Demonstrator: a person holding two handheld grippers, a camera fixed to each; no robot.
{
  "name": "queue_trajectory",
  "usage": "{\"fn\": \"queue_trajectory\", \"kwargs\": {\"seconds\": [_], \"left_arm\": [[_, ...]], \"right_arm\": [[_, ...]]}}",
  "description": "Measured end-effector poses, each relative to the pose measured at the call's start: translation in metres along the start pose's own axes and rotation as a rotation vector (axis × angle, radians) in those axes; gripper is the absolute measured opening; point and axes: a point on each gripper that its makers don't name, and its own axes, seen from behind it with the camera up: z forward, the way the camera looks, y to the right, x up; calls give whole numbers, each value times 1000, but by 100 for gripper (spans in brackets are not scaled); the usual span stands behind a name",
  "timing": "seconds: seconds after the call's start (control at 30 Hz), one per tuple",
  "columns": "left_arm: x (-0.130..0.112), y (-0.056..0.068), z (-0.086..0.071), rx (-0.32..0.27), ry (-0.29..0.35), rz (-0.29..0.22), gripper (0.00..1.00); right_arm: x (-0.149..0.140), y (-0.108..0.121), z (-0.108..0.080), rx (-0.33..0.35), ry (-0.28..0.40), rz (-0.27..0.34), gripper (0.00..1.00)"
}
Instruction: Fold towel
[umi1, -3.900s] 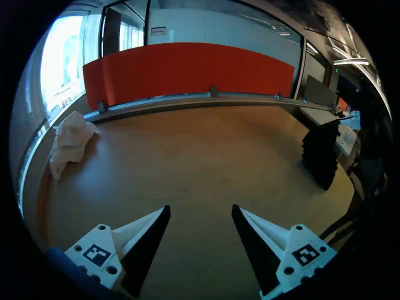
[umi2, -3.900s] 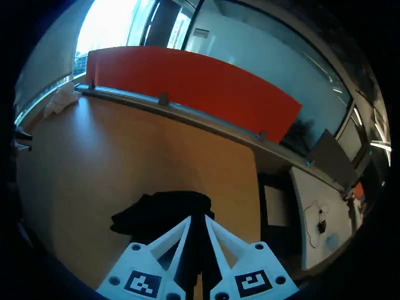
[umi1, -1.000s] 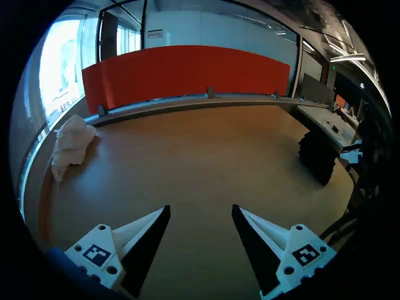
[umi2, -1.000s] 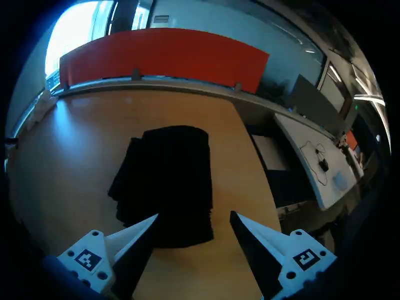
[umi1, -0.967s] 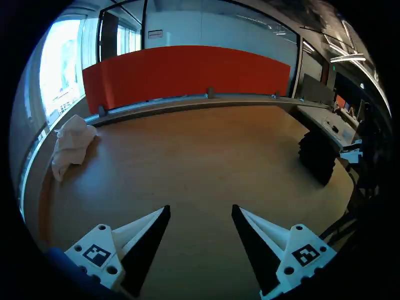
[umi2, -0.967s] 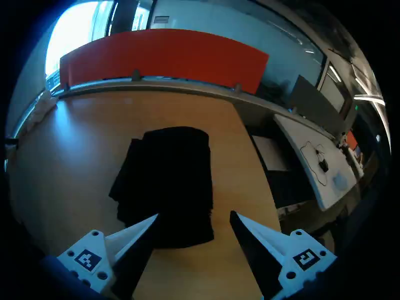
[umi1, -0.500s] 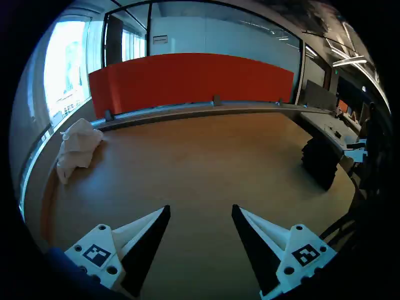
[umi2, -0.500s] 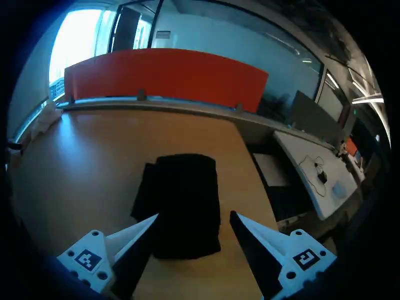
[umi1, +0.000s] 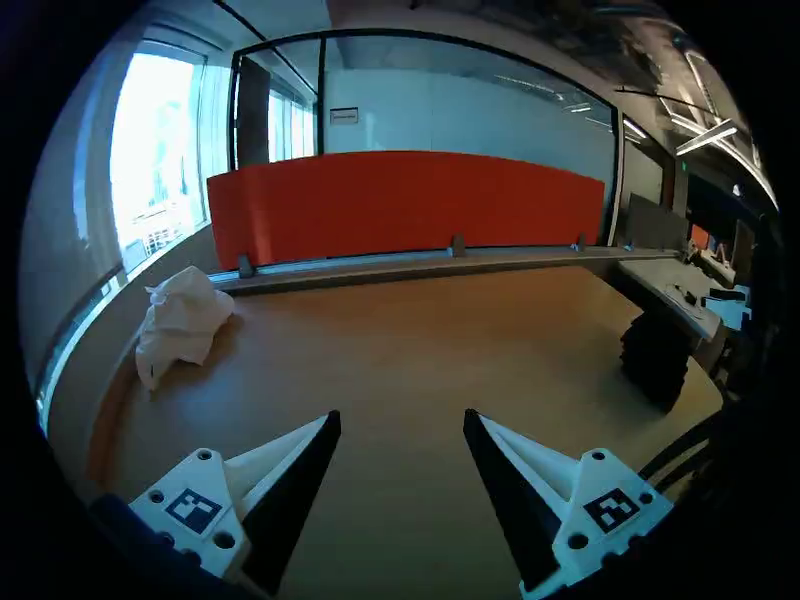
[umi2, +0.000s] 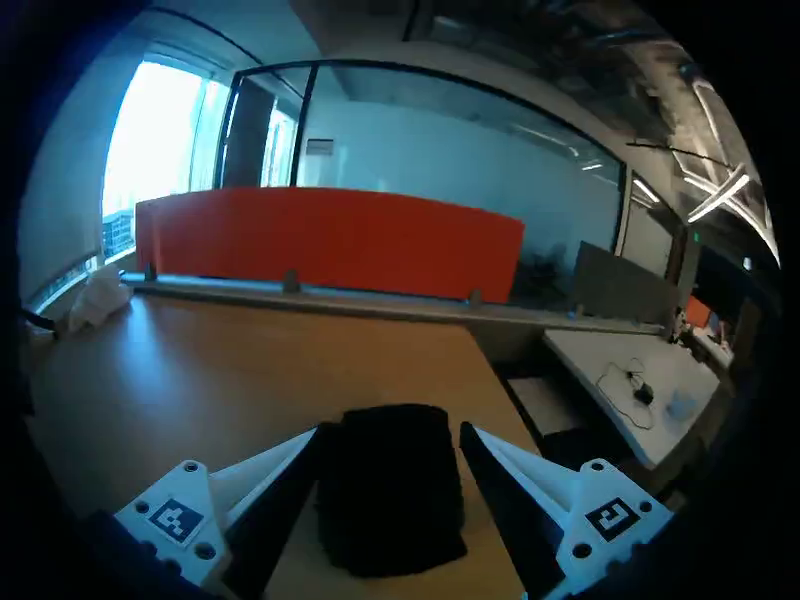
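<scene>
A folded black towel stack (umi2: 392, 487) lies on the wooden table (umi2: 200, 390), just beyond my right gripper (umi2: 390, 450), which is open and empty above it. From the left gripper view the same black stack (umi1: 655, 357) stands at the table's far right edge. A crumpled white towel (umi1: 180, 322) lies at the far left of the table near the window; it appears small as the white towel (umi2: 97, 293) in the right gripper view. My left gripper (umi1: 400, 432) is open over bare wood, far from both towels.
A red partition (umi1: 410, 205) with a metal rail runs along the table's back edge. A window wall is at the left. A white desk (umi2: 640, 390) with cables stands beyond the right edge. The table's right edge drops off beside the black stack.
Both grippers have tilted up and drawn back: the table sits lower in both views. The black stack has slid down between the right fingers. The right gripper, shut on the stack 3.9 s ago, is open.
</scene>
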Motion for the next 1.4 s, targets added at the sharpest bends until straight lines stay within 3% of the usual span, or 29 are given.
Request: {"fn": "queue_trajectory", "kwargs": {"seconds": [0.2, 0.57, 1.0, 1.4], "left_arm": [[17, -11, 1, 30, 57, -23, 91], [41, -31, 2, 64, 132, -33, 91], [66, -66, 1, 114, 211, -63, 91], [74, -79, 1, 123, 250, -75, 91]], "right_arm": [[12, -10, 3, 15, 49, 37, 100], [48, -34, 10, 15, 140, 18, 100], [91, -101, 23, 79, 231, 64, 100], [108, -154, 36, 124, 259, 101, 100]]}}
